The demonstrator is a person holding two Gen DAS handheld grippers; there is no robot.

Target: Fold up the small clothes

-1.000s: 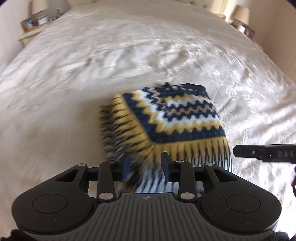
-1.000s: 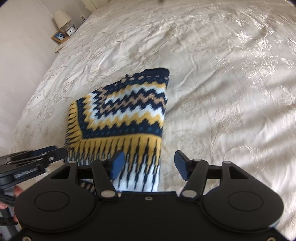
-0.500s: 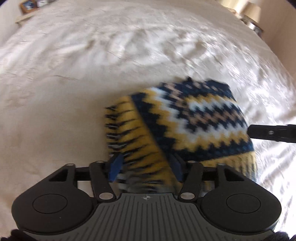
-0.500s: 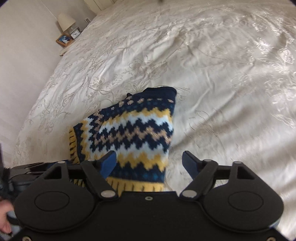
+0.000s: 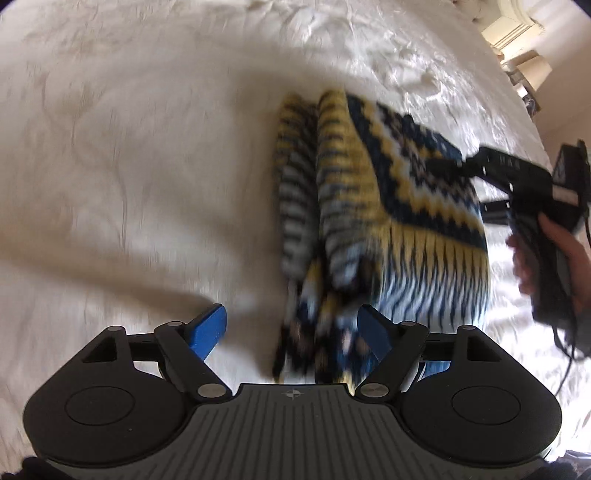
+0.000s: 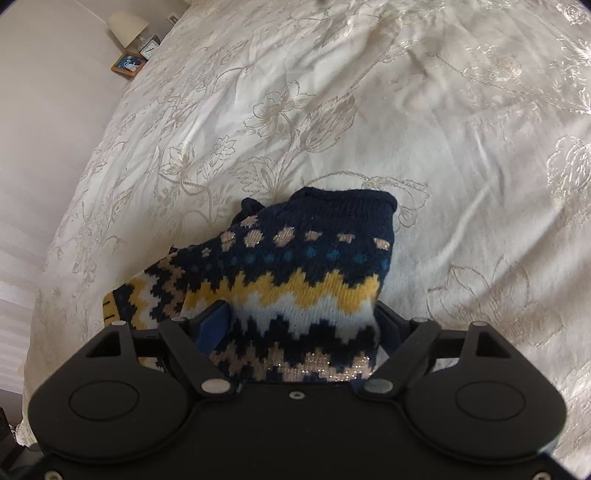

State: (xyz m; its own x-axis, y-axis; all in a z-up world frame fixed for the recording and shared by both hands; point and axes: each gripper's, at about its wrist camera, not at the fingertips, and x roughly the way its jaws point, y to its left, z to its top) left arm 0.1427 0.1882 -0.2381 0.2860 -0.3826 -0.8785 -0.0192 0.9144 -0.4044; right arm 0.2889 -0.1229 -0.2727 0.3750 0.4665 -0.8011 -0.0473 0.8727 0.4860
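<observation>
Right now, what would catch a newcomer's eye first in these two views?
The zigzag knit sweater in navy, yellow and white, folded on the cream floral bedspread, stands out at once. The right gripper has its fingers open around the sweater's near end, and the left gripper is open at the blurred striped hem. A lamp and framed picture sit far left.

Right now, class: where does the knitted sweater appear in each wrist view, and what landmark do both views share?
Left wrist view: sweater lies right of centre, its near edge between the open left gripper fingers.
Right wrist view: sweater sits at lower centre, inside the right gripper.
Shared landmark: the cream floral bedspread beneath it.
</observation>
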